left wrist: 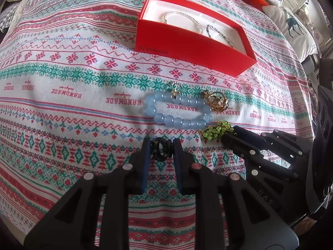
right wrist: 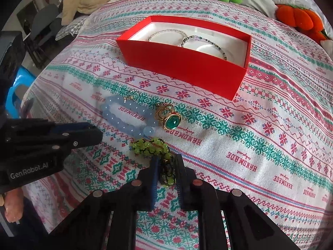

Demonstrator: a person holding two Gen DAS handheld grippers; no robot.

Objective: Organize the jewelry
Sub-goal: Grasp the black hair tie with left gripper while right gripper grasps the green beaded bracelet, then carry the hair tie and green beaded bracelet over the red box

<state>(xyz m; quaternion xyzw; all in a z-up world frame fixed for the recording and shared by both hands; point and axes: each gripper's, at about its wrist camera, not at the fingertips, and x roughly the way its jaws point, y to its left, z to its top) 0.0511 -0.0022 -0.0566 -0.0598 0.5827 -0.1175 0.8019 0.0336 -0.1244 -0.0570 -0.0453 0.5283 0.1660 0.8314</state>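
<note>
The left gripper (left wrist: 162, 149) has its jaws clamped on a small black beaded ring (left wrist: 161, 147). The right gripper (right wrist: 167, 171) jaws seem clamped on the green beaded bracelet (right wrist: 153, 148), lying on the patterned bedcover (right wrist: 249, 137).

Red box (right wrist: 183, 62) far, holding two thin bracelets (right wrist: 187, 37); near it lie blue beads (left wrist: 179, 112), gold ring (right wrist: 168, 118), green beads (right wrist: 149, 148).

Glossy blue bead bracelet (left wrist: 179, 112) on matt woven cloth (left wrist: 62, 104)
</note>
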